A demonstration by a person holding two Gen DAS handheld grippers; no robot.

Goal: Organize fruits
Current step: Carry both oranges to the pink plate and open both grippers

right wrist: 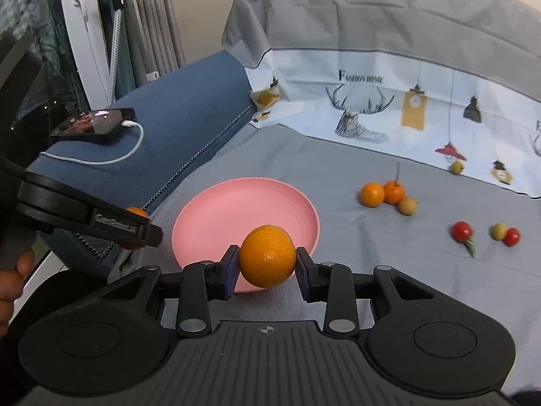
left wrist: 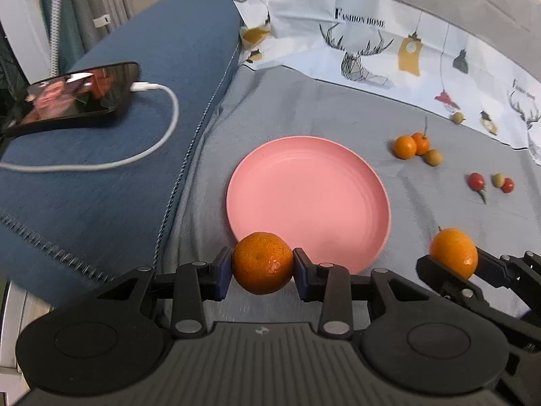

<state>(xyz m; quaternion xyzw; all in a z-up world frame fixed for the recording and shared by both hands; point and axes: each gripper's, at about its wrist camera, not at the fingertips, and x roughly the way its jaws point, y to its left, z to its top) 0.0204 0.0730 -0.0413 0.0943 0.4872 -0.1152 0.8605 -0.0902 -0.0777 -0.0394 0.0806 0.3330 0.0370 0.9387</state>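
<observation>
Nearest, our left claw (left wrist: 263, 264) is clamped on a dark orange mandarin (left wrist: 263, 263), held at the near rim of the pink plate (left wrist: 304, 186). Our right claw (right wrist: 267, 260) is clamped on a smoother orange (right wrist: 267, 256), held over the same plate's near edge.

Next, the pink plate lies on the grey sheet (left wrist: 338, 108), nothing on it.

To the right, near one another: two cherry tomatoes (left wrist: 476, 180) and a green olive-like fruit (left wrist: 498, 180).

Farther, touching one another: two small oranges (left wrist: 404, 147) and a tan round fruit (left wrist: 433, 157).

Farthest, a small yellow-green fruit (left wrist: 457, 117) sits at the patterned cloth (left wrist: 372, 40).

Left, on the blue cushion (left wrist: 101, 169): a phone (left wrist: 74, 96) with a white cable (left wrist: 162, 128) plugged in.
</observation>
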